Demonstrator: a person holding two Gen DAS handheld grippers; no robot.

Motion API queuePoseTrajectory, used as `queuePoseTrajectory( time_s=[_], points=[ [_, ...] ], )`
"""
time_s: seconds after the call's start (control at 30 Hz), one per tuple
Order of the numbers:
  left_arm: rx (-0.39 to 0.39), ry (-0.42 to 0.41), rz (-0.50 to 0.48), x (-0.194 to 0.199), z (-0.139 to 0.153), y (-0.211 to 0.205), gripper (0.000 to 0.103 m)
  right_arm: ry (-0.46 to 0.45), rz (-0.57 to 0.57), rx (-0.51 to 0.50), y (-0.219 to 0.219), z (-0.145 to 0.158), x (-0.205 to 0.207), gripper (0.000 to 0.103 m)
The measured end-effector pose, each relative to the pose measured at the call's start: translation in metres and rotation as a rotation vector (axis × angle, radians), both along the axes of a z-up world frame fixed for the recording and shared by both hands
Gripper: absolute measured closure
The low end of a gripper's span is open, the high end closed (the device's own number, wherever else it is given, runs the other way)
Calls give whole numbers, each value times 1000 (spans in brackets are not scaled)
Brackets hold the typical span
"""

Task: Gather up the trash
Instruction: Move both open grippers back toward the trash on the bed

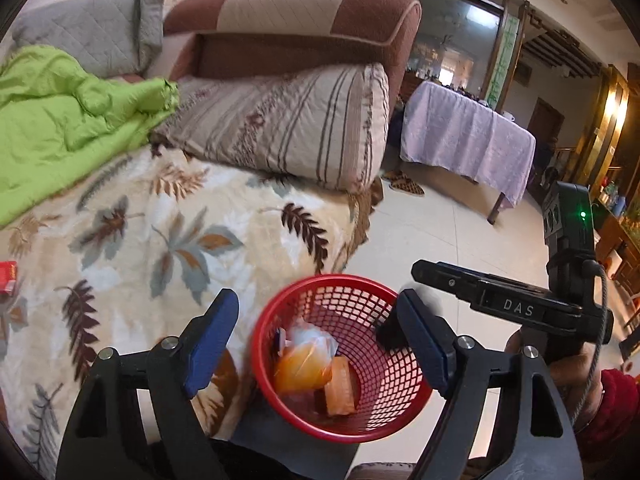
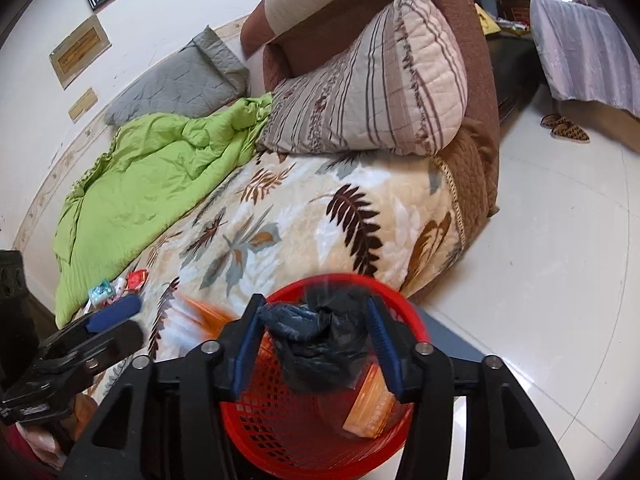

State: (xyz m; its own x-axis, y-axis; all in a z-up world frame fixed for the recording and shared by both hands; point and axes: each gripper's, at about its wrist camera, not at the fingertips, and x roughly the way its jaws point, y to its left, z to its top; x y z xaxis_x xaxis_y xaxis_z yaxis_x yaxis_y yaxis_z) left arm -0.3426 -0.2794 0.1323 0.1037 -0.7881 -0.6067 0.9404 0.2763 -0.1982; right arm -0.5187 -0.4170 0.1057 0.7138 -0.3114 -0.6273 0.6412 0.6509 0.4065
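Observation:
A red mesh basket [image 1: 380,408] stands beside the bed, also in the right wrist view [image 2: 280,432]. An orange plastic bag [image 1: 304,364] and an orange packet [image 1: 340,390] are inside it; the bag looks blurred. My left gripper [image 1: 316,340] is open and empty above the basket. My right gripper [image 2: 316,340] is shut on a crumpled black plastic bag [image 2: 320,344], held over the basket. Small wrappers, red [image 2: 136,279] and teal [image 2: 100,292], lie on the leaf-print blanket [image 2: 304,224]. A red packet [image 1: 8,276] shows at the left wrist view's left edge.
A green quilt [image 2: 152,176], a striped pillow [image 2: 360,92] and a grey pillow [image 2: 180,80] lie on the bed. A brown headboard [image 1: 300,20] stands behind. A cloth-covered table [image 1: 468,136] and slippers [image 2: 564,128] are on the white tile floor [image 2: 540,260].

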Motion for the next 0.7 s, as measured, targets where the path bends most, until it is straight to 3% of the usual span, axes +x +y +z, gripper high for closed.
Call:
queuePoseTrajectory(
  time_s=[0.27,0.5,0.7],
  points=[
    [-30,-8,135,27,9,47,23,-15,61,-30,11,14,29,45],
    [-25,-27,317,64,15,119,23,-62,297,-89,66,30,99,45],
    [-39,16,516,106,17,201,23,-95,497,-72,118,39,177,44]
  ],
)
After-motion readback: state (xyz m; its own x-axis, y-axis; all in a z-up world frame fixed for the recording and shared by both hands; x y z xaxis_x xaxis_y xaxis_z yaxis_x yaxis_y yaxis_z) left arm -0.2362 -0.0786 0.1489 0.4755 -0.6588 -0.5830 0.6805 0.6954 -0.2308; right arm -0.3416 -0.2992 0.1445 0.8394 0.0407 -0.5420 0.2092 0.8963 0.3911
